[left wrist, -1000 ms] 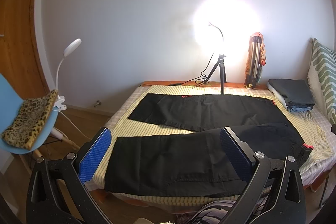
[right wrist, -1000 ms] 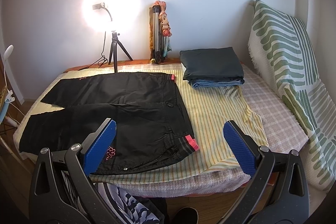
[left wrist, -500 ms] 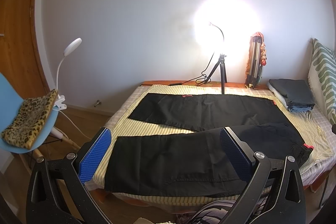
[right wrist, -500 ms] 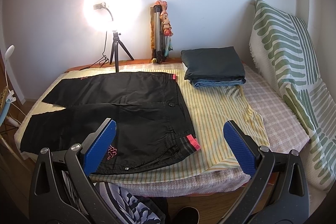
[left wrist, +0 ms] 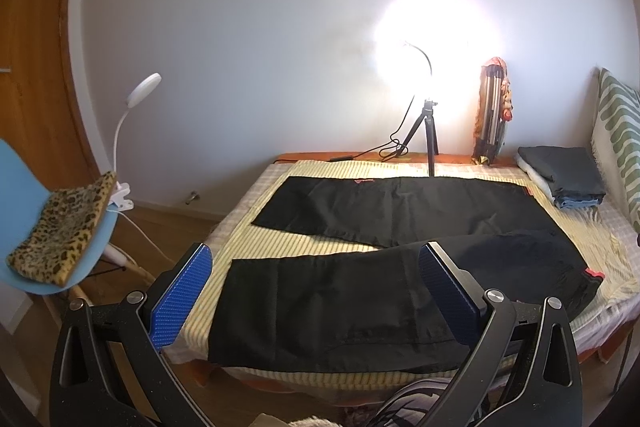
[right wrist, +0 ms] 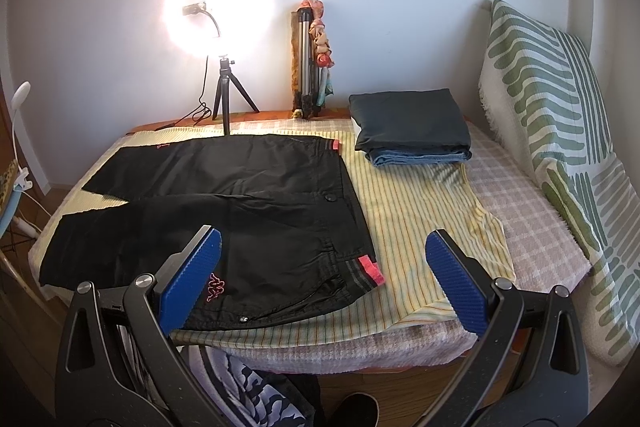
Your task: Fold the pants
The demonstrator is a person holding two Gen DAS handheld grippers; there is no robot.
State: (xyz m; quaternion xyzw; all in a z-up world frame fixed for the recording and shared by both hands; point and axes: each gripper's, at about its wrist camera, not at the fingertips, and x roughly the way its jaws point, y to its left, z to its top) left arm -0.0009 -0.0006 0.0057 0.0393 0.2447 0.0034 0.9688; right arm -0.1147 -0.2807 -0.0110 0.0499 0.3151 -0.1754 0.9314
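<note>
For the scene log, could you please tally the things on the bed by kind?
Spread black pants: 1
Stack of folded clothes: 1
Ring light on tripod: 1
Folded tripod: 1
Green patterned cushion: 1
Total: 5

Matt black cloth pants (right wrist: 224,211) lie on a striped woven sheet (right wrist: 420,227); gripper pads (right wrist: 192,283) are ribbed blue rubber.

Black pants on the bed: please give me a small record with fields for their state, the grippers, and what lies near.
garment: black pants, spread flat, legs apart, not yet folded
surface: yellow striped sheet on the bed
waistband: pink-trimmed end, toward the folded pile
left gripper: open, holds nothing
right gripper: open, holds nothing
nearby: folded dark clothes pile, apart from the pants
</note>
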